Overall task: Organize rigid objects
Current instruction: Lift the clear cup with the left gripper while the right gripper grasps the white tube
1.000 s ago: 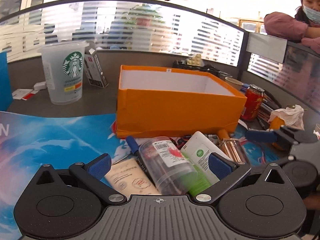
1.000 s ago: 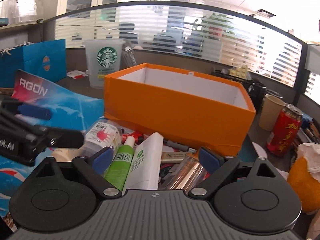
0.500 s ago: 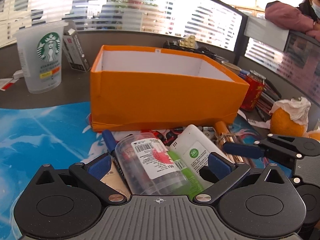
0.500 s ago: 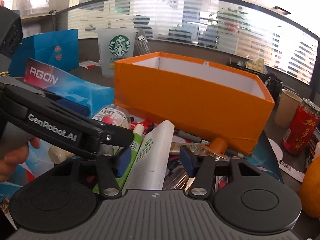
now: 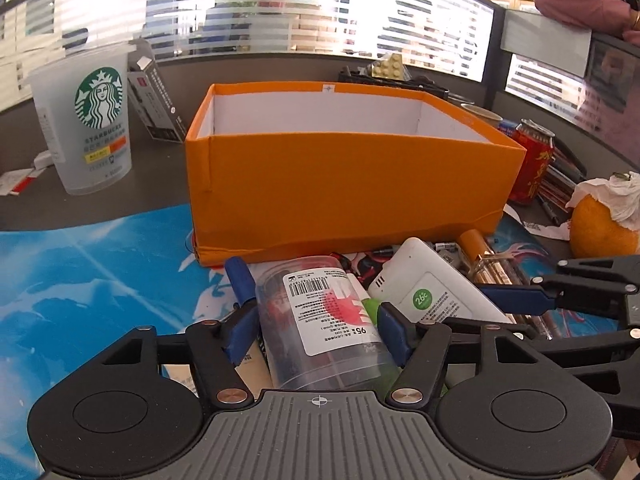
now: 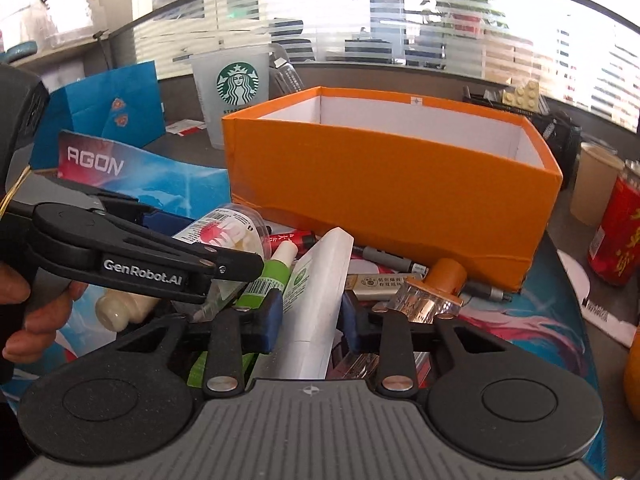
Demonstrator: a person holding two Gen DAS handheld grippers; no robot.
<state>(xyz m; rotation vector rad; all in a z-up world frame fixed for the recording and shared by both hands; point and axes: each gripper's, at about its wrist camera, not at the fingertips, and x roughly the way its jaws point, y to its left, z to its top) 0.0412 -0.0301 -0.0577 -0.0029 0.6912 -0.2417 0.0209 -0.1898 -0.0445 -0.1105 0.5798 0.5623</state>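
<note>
Both your tongs are already on something in the heap at the near side of the orange box [image 5: 352, 184]. Your left gripper [image 5: 318, 326] has just been closing, and its blue pads now press the sides of the clear plastic jar [image 5: 320, 320], which lies on its side with its long axis running away from you toward the box wall. Your right gripper [image 6: 308, 316] has also been closing and now pinches the white flat device [image 6: 320, 292], which stands on edge between the pads, its long axis likewise pointing at the box. What matters next, as I judge it, is that the box sits straight ahead and higher than both loads: each must rise above the near wall before it goes forward. The two grippers sit just beside each other, the left one's finger crossing in front of the right camera, so lift one at a time.
</note>
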